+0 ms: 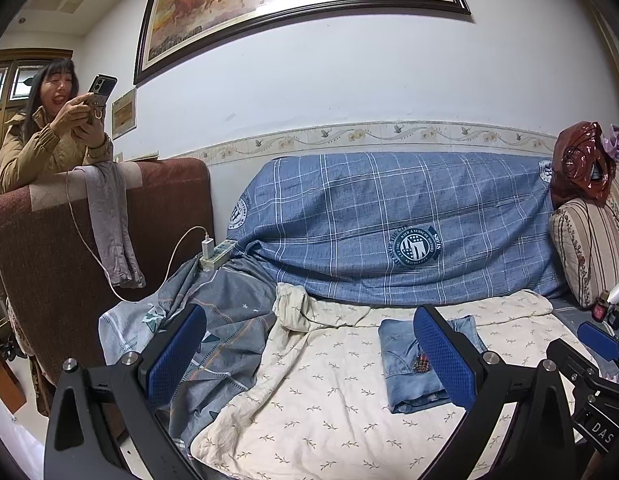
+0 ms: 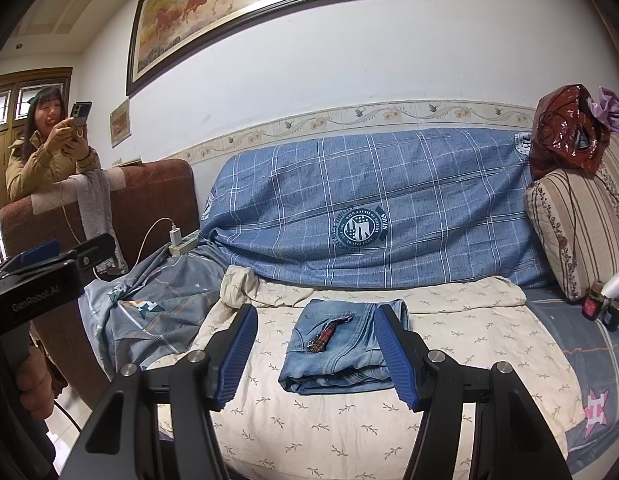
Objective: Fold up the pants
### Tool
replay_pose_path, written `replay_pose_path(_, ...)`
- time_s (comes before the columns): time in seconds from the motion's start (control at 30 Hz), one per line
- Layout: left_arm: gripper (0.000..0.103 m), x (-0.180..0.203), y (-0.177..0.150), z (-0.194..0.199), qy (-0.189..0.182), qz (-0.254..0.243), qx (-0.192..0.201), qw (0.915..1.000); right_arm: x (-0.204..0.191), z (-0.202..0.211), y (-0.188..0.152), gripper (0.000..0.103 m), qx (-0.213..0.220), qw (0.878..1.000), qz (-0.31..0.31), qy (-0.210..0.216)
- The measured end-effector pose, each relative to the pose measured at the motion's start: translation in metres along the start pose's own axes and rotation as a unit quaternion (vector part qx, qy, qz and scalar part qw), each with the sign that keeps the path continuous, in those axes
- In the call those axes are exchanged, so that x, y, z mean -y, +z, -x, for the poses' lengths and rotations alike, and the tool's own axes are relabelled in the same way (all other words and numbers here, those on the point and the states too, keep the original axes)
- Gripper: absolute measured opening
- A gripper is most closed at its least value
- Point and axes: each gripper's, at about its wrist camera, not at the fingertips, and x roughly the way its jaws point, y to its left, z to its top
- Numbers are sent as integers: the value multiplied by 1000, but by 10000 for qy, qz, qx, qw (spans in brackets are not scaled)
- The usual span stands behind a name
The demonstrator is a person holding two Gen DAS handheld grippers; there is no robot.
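The pants, light blue denim with a small red plaid patch, lie folded into a compact bundle on the cream leaf-print sheet of the sofa seat. In the left wrist view the pants lie partly behind my right-hand finger. My left gripper hangs open above the sheet, nothing between its blue pads. My right gripper is held open too, back from the bundle and not touching it. The right gripper shows at the far right of the left wrist view, and the left gripper at the left edge of the right wrist view.
A blue plaid cover drapes the sofa back. A grey-blue quilt is bunched at the left, beside a power strip with a charger. A striped cushion and red bag sit right. A person with a phone stands behind the brown armchair.
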Motion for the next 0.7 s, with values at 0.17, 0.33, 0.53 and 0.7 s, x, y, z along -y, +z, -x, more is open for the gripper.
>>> replay_pose_path(0.17,103,-1,0,1,-3,4,0,10000,-1,0,0,64,-3,10000,2,1)
replay_pose_path(0.33,103,-2,0,0,-5,-1,-21,10000,1,4,1,64,98,9999,-41,-74)
replay_pose_path(0.53,103,-3,1,0,-13,22,-4,10000,20,25,14,66,565,9973,-279,-367)
replay_pose_path(0.7,103,0,0,0,-30,-18,-5,10000,24,22,13,66,459,9978,-426,-235)
